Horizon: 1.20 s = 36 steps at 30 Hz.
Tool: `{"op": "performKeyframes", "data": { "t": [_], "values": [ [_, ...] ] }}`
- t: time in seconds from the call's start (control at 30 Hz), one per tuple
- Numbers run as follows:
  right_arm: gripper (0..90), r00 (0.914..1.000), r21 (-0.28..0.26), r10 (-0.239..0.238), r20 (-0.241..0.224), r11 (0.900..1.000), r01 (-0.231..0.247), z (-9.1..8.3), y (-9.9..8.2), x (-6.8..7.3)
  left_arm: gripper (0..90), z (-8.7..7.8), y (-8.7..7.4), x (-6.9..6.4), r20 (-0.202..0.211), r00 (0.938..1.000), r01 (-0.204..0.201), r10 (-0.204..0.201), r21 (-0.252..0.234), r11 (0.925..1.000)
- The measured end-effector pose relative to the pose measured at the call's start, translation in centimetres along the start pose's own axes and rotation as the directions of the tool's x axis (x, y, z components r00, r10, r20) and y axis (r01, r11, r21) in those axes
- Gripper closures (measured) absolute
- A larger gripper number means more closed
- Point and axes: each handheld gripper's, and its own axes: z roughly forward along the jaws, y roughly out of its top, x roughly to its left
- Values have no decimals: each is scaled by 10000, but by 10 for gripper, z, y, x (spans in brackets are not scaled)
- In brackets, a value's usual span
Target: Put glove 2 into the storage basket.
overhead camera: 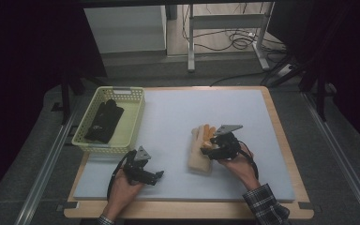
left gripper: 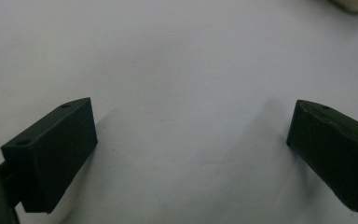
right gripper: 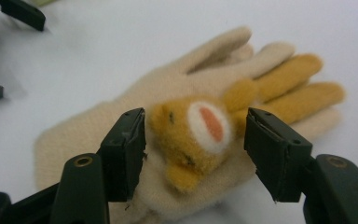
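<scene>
Gloves are the business of this tabletop: a cream knitted glove (overhead camera: pixel 200 152) with an orange bear face and orange fingers lies flat on the pale grey mat (overhead camera: pixel 178 117), right of centre, its fingers pointing away from the person. From the high view, the right gripper (overhead camera: pixel 212 149) sits directly over the glove's palm, a placing that reads as lining up for a pick. The left gripper (overhead camera: pixel 158 176) rests low over bare mat near the front edge, well apart from the glove, seemingly waiting its turn. At the mat's left rear corner stands a pale yellow slatted basket (overhead camera: pixel 133 119); inside lies a dark glove (overhead camera: pixel 104 121), stretched lengthwise and leaving the basket's right side free, which suggests the cream one is headed there.

Left gripper view: both black jaws stand wide apart with nothing but mat (left gripper: pixel 182 70) between them. A sliver of the cream glove (left gripper: pixel 354 4) shows at the top right corner.

Right gripper view: the jaws straddle the bear face (right gripper: pixel 196 135) sewn on the glove (right gripper: pixel 98 130), one to each side. The left pad sits right at the plush edge while a clear gap remains at the right, so the jaws are partly open and nothing is clamped yet. The glove lies flat, its fingers spread beyond the jaws. The other gripper's fingertips (right gripper: pixel 23 13) show at the top left.
</scene>
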Motion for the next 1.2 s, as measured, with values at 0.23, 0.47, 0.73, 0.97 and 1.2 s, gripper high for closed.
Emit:
{"op": "performKeyframes", "data": {
  "t": [0.23, 0.47, 0.73, 0.97, 1.2],
  "values": [
    [486, 9998, -222, 97, -150, 9997, -100, -23, 4, 12, 15, 0, 0, 0, -9, 10000, -32, 32, 0, 10000],
    [557, 9989, -137, -206, 421, 9997, 212, -28, -3, 22, 15, 0, 0, 0, -2, 10000, -7, 7, 4, 10000],
    [452, 9927, 187, 329, 1164, 9992, -353, 3, -2, 13, 15, 0, 0, 0, -2, 10000, 1, -1, -1, 10000],
    [585, 9956, 376, -208, 917, 9991, 174, -7, 3, 21, 14, 0, 0, 0, -8, 10000, -33, 33, 2, 10000],
    [547, 9980, 387, -365, 513, 9987, 345, -12, -2, 18, 14, 0, 0, 0, -8, 10000, -30, 30, 3, 10000]
  ]
}}
